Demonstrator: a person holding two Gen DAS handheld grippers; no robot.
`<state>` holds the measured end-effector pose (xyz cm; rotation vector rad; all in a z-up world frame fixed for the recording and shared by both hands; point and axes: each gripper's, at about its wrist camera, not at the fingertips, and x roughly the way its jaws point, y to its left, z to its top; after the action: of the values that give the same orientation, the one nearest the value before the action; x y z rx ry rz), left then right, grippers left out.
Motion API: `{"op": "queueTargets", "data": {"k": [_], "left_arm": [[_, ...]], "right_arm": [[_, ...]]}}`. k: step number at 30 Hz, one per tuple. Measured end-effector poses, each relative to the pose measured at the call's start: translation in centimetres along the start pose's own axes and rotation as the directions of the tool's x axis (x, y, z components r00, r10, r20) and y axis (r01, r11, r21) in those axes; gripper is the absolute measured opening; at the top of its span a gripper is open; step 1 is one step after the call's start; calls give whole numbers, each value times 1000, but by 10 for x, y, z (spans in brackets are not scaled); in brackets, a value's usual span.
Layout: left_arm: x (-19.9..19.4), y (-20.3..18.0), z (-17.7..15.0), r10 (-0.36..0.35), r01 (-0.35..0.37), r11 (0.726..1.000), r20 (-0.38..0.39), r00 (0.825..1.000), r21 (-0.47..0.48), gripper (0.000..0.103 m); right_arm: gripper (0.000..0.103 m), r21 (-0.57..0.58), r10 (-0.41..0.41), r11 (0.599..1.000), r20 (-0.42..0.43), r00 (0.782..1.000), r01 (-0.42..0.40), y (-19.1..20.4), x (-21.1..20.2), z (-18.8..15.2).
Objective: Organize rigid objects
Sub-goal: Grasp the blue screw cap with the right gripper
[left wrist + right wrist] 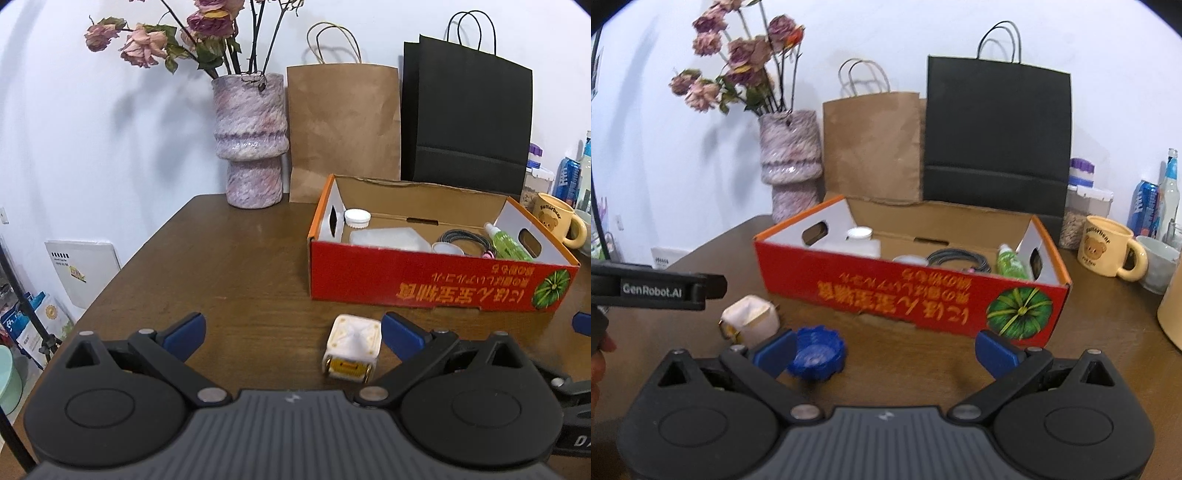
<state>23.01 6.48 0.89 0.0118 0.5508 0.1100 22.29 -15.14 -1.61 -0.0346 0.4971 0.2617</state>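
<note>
A red cardboard box [436, 284] stands open on the brown table [236, 266]; it also shows in the right wrist view [908, 291]. Inside lie a white-capped plastic bottle [384, 236], a coiled black cable [465, 238] and a green bottle [509, 243]. A small white and yellow block [352, 345] lies on the table just inside my left gripper's right finger; it also shows in the right wrist view [751, 319]. My left gripper [293, 334] is open and empty. A blue ridged cap [816, 356] lies next to my right gripper's left finger. My right gripper [886, 350] is open and empty.
A pink marbled vase [251, 147] with dried roses, a brown paper bag [343, 129] and a black paper bag [465, 122] stand behind the box. A yellow bear mug [1108, 251], a can [1143, 206] and bottles stand at the right. The table's left edge drops to clutter.
</note>
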Motion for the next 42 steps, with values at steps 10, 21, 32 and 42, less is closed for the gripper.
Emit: {"op": "queueTargets", "data": {"k": [10,21,32,42], "left_arm": [[-5,15,-10,-33,33,999,-20,999,24,103],[2,35,-15,-32,33,999,-31,999,31,103],[8,43,-16,-19,20,1000,-47,999,20,103],[10,43,-17,-13,14,1000,-52,999,21,103]], "right_arm": [[103,-45,-15,999,-68,998,12,27,14,-10],[103,-66,-20,998,-109,994,13,48,40,-6],[83,-48,19,998,-139,990,-26,54,61,0],[52,-33,60,997,-105,993,-64,53,54,0]]}}
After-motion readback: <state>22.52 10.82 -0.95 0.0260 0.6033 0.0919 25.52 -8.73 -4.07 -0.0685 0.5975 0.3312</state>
